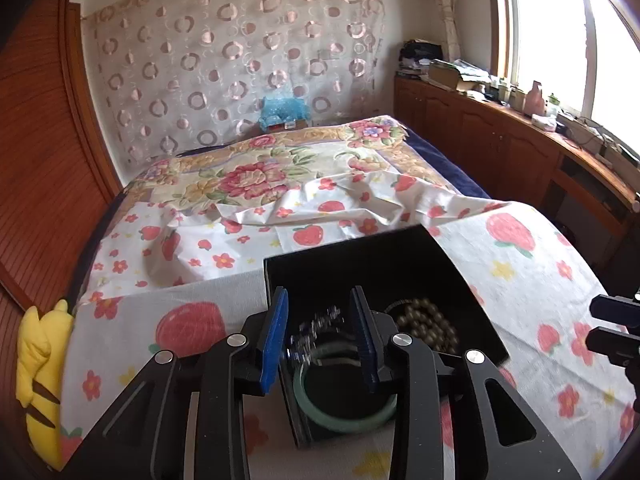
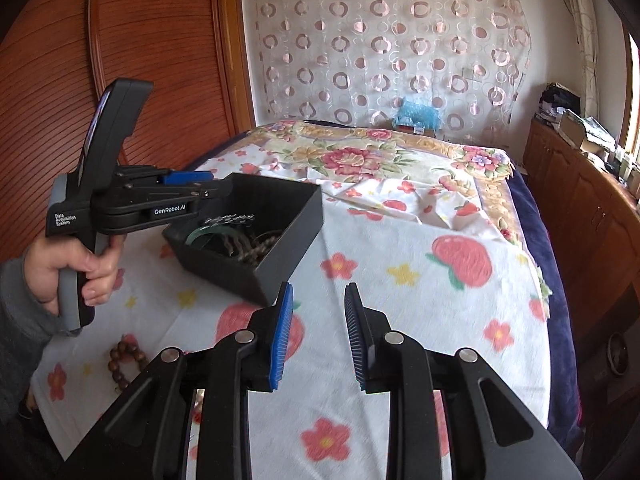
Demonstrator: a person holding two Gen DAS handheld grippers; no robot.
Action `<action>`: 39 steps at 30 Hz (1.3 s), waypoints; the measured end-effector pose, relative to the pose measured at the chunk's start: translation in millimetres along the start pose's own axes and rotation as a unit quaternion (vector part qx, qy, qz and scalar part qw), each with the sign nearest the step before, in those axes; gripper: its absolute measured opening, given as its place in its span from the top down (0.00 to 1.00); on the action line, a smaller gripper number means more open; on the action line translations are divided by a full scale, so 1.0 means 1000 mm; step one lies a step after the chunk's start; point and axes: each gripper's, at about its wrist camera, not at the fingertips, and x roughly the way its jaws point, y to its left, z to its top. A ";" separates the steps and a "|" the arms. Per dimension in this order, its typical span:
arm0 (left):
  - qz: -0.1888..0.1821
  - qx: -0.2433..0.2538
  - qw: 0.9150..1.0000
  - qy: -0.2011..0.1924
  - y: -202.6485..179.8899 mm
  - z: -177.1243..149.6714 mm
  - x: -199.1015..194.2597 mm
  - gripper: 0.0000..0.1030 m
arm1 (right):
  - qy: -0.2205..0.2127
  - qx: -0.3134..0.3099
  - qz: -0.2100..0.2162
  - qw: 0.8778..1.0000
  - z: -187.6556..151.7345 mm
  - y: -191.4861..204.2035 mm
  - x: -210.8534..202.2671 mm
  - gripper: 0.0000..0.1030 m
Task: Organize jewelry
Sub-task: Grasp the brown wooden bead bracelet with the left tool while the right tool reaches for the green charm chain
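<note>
A black open box (image 1: 360, 264) stands on the strawberry-print cloth; it also shows in the right wrist view (image 2: 296, 220). Inside lie a green jade bangle (image 1: 348, 420), a brown bead bracelet (image 1: 428, 324) and a silver chain bracelet (image 1: 316, 332), blurred, between the fingers of my left gripper (image 1: 320, 336). The left gripper is open above the box and also shows in the right wrist view (image 2: 200, 184). My right gripper (image 2: 318, 336) is open and empty over the cloth, right of the box. A brown wooden bead bracelet (image 2: 124, 360) lies on the cloth at lower left.
A bed with a floral cover (image 1: 256, 176) stretches behind. A yellow plush toy (image 1: 40, 380) lies at the left edge. Wooden cabinets (image 1: 500, 140) with clutter run along the right under the window. A wooden wardrobe (image 2: 160, 60) stands at left.
</note>
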 end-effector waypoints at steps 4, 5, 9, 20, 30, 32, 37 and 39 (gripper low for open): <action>-0.016 0.007 1.000 -0.009 -0.002 -0.017 -0.027 0.64 | 0.001 0.005 0.014 1.000 -0.019 0.016 -0.008 0.72; -0.022 0.007 1.000 -0.011 -0.001 -0.024 -0.037 0.64 | 0.004 0.003 0.017 1.000 -0.025 0.021 -0.009 0.72; -0.040 0.014 0.999 -0.012 -0.002 -0.049 -0.062 0.63 | 0.013 -0.011 0.011 1.000 -0.039 0.041 -0.009 0.72; -0.063 -0.001 0.998 -0.002 0.005 -0.108 -0.097 0.52 | 0.033 -0.023 0.019 0.999 -0.071 0.072 -0.018 0.72; -0.070 -0.016 0.997 0.035 0.010 -0.148 -0.090 0.50 | 0.073 -0.049 0.043 0.995 -0.079 0.093 -0.005 0.77; -0.071 -0.018 0.997 0.040 0.011 -0.150 -0.087 0.50 | 0.080 -0.054 0.039 0.995 -0.080 0.096 -0.002 0.77; -0.073 -0.020 0.996 0.041 0.011 -0.153 -0.085 0.48 | 0.097 -0.062 0.035 0.993 -0.081 0.100 0.008 0.77; -0.072 -0.022 0.996 0.041 0.012 -0.155 -0.085 0.47 | 0.097 -0.072 0.028 0.992 -0.081 0.103 0.008 0.77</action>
